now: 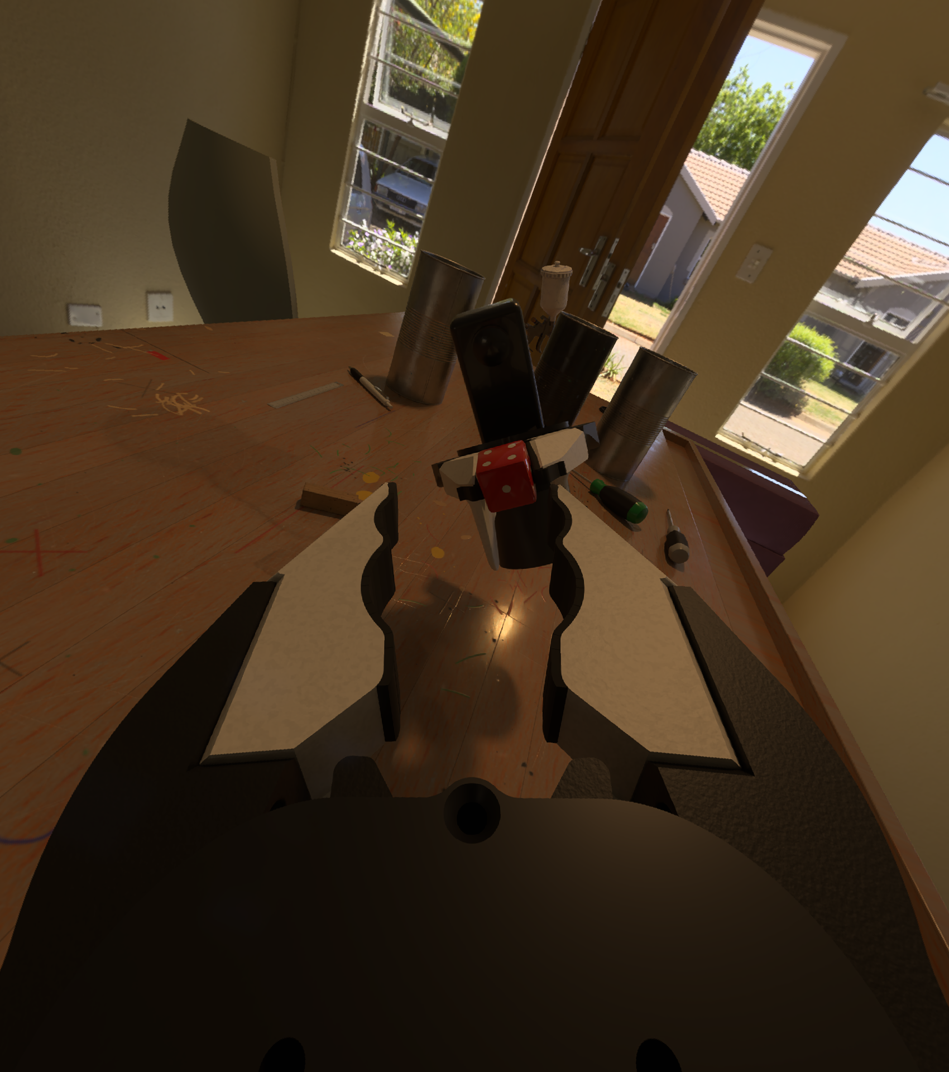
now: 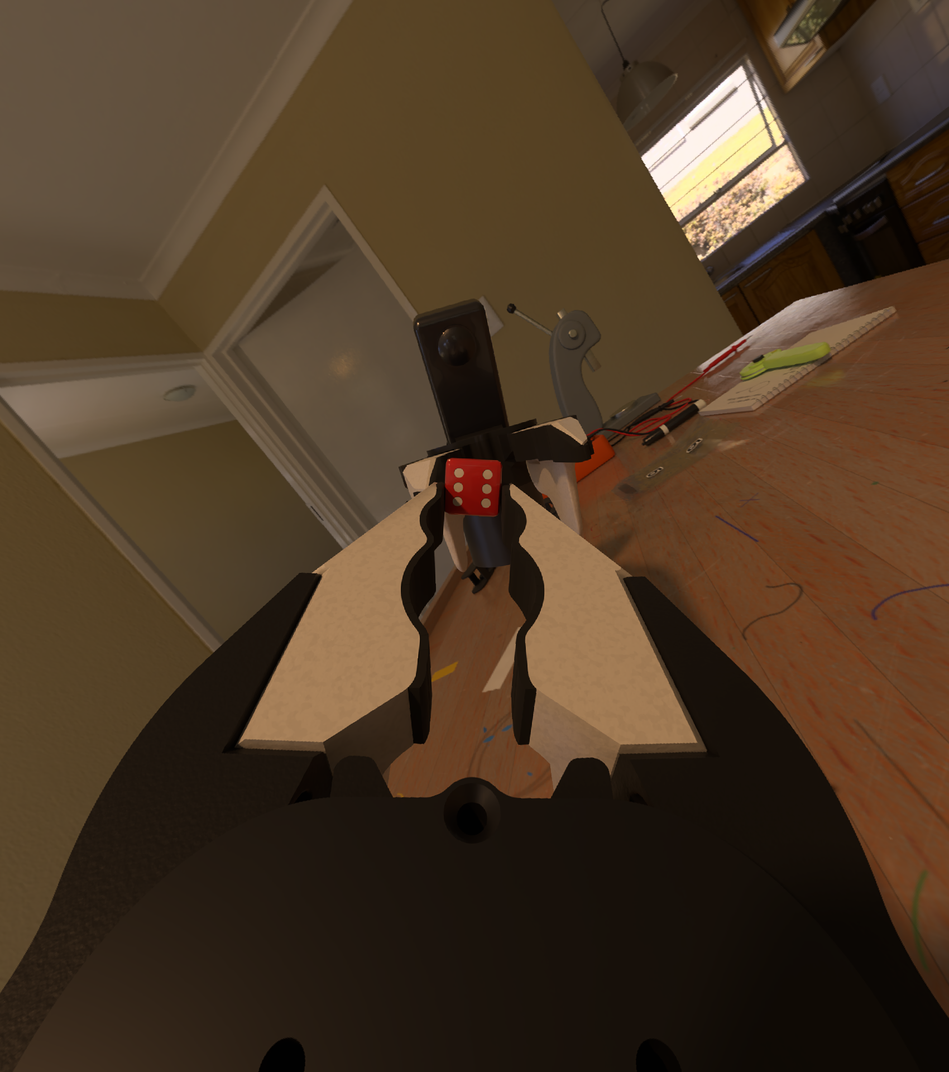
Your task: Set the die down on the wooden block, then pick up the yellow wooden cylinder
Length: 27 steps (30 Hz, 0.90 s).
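My right gripper (image 2: 473, 490) is shut on a red die (image 2: 472, 486) with white dots and holds it in the air above the wooden table (image 2: 808, 580). In the left wrist view the die (image 1: 504, 478) sits between the right gripper's (image 1: 507, 461) white fingertips, facing me. My left gripper (image 1: 477, 493) is open and empty, just in front of the die; it also shows in the right wrist view (image 2: 495, 446) behind the die. A small wooden block (image 1: 324, 502) lies on the table to the left of my left fingers. I see no yellow cylinder.
Two metal cans (image 1: 437, 330) (image 1: 643, 412) and a dark one (image 1: 573, 365) stand behind. A marker (image 1: 370, 388), a green-ended screwdriver (image 1: 620, 502) and the table edge (image 1: 750, 522) are near. A notebook (image 2: 797, 365), a green knife (image 2: 785, 358) and wires (image 2: 652, 415) lie farther off.
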{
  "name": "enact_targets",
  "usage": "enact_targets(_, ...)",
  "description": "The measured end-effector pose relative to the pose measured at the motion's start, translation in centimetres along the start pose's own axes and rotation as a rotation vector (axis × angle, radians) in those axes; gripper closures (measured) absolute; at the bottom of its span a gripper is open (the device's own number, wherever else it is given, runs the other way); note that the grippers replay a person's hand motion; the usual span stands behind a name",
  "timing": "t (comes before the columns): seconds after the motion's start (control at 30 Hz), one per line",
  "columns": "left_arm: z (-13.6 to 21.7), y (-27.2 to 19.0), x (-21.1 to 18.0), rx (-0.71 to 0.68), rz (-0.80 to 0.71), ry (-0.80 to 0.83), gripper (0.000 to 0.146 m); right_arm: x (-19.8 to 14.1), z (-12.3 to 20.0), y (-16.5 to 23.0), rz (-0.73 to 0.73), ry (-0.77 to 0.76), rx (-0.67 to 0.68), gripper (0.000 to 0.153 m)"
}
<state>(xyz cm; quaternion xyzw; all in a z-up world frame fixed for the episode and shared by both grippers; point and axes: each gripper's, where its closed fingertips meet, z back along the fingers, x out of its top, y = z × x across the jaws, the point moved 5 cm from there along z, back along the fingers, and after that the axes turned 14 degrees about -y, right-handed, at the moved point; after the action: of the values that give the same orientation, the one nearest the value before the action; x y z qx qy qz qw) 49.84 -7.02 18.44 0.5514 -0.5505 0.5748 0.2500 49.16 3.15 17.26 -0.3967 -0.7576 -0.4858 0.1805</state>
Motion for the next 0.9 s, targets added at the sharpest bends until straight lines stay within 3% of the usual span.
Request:
enact_targets(0.3, 0.2, -0.4, 0.2, -0.016, 0.032, 0.000, 0.095, -0.4, -1.1, -0.1, -0.085, -0.039, 0.066, 0.134)
enact_targets(0.5, 0.5, 0.3, -0.4, 0.004, 0.046, 0.036, 0.094, -0.5, -0.8, -0.5, -0.043, 0.013, -0.016, 0.134)
enact_targets(0.63, 1.2, 2.1, -0.8, 0.075, 0.048, 0.070, 0.082, 1.4, 1.3, -1.9, 0.057, 0.013, -0.200, 0.134)
enact_targets(0.73, 1.8, 3.8, -1.6, 0.134, -0.005, 0.132, 0.082, 2.8, 4.1, -4.1, 0.226, 0.063, -0.506, 0.134)
enact_targets(0.9, 2.0, 6.1, -4.3, 0.257, -0.390, 0.368, 0.086, 2.7, 7.6, -7.0, 0.297, 0.116, -0.839, 0.134)
